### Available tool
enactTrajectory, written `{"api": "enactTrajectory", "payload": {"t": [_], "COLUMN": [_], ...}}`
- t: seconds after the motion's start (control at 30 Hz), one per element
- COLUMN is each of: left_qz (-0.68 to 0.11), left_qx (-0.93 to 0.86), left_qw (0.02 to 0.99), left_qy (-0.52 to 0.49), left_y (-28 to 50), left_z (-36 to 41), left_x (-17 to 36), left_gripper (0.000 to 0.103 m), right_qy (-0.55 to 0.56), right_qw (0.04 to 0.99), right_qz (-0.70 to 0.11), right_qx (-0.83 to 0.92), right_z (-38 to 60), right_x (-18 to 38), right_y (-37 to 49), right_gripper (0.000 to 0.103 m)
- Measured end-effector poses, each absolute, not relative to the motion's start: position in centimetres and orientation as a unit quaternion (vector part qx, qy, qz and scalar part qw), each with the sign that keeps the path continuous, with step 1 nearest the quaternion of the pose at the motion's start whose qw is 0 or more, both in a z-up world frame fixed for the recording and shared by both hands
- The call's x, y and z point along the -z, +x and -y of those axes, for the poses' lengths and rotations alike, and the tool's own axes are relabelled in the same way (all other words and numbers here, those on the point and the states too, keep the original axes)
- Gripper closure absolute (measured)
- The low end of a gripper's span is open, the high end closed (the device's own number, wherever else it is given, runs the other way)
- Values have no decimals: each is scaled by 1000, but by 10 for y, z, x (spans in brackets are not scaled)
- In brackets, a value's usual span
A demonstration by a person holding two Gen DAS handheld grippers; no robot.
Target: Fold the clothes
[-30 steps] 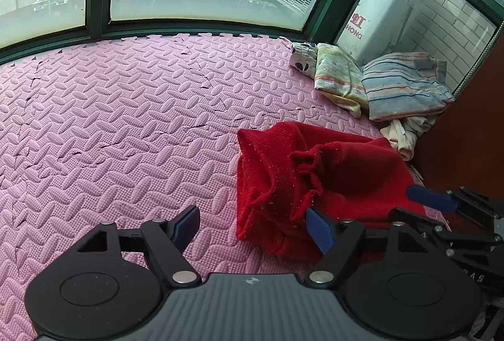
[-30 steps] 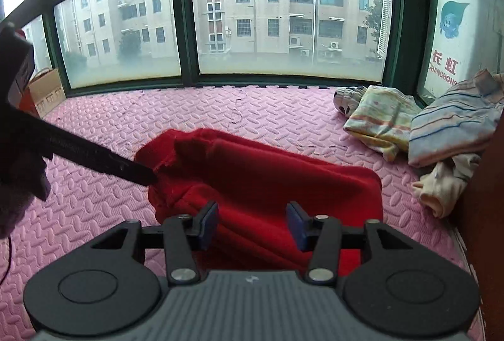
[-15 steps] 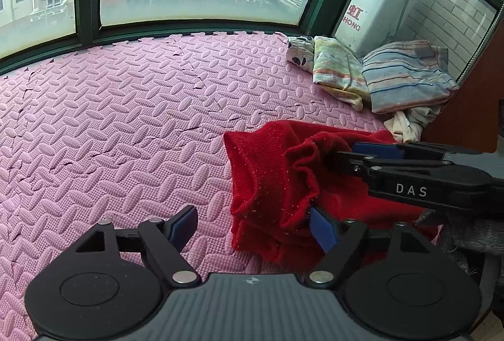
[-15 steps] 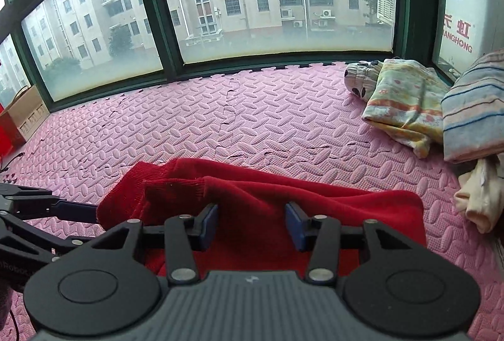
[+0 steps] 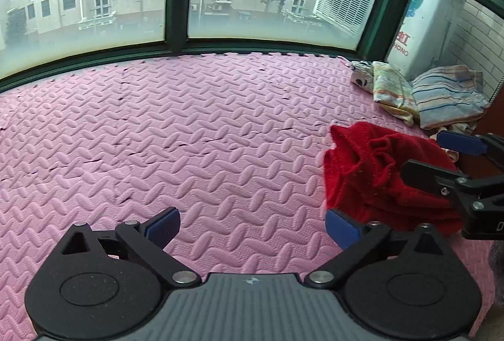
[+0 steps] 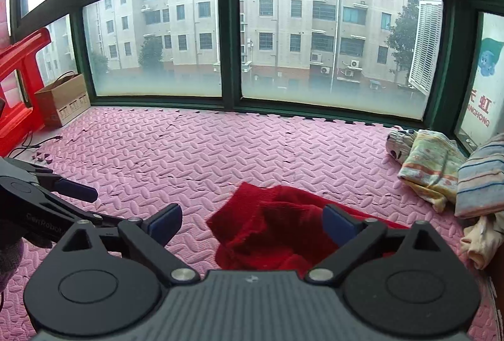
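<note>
A folded red knit sweater lies on the pink foam mat at the right. It also shows in the right wrist view, low and centre. My left gripper is open and empty over bare mat, to the left of the sweater. My right gripper is open and empty just above the sweater's near edge; it also shows in the left wrist view, over the sweater's right part. The left gripper shows at the left edge of the right wrist view.
Folded striped and patterned clothes are piled at the right by the wall, also in the left wrist view. A cardboard box and a red plastic object stand at the far left. Green-framed windows line the mat's far edge.
Both grippers have opened wider and drawn back from the sweater. The left gripper has moved left, away from it. The sweater lies let go on the mat.
</note>
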State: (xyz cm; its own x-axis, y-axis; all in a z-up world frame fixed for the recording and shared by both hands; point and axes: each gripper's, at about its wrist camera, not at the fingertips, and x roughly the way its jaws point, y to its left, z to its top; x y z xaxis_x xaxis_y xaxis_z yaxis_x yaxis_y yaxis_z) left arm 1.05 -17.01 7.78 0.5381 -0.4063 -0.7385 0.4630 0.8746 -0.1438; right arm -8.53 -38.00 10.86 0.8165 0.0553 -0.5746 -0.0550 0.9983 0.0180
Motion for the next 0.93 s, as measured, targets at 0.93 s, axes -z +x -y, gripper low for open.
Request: {"api": "enactTrajectory", "payload": {"t": [0.93], "left_qz": [-418], "left_qx": [69], "left_qw": [905], "left_qy": [-20], "left_y": [29], "left_z": [-4], "left_x": [-28], "left_gripper": [0], "right_qy": [-26], "right_qw": [941], "right_qz": [-331], "right_qx": [-63], "right_z": [243], "right_x": [-25], "right_y": [3], "right_gripper": [0]}}
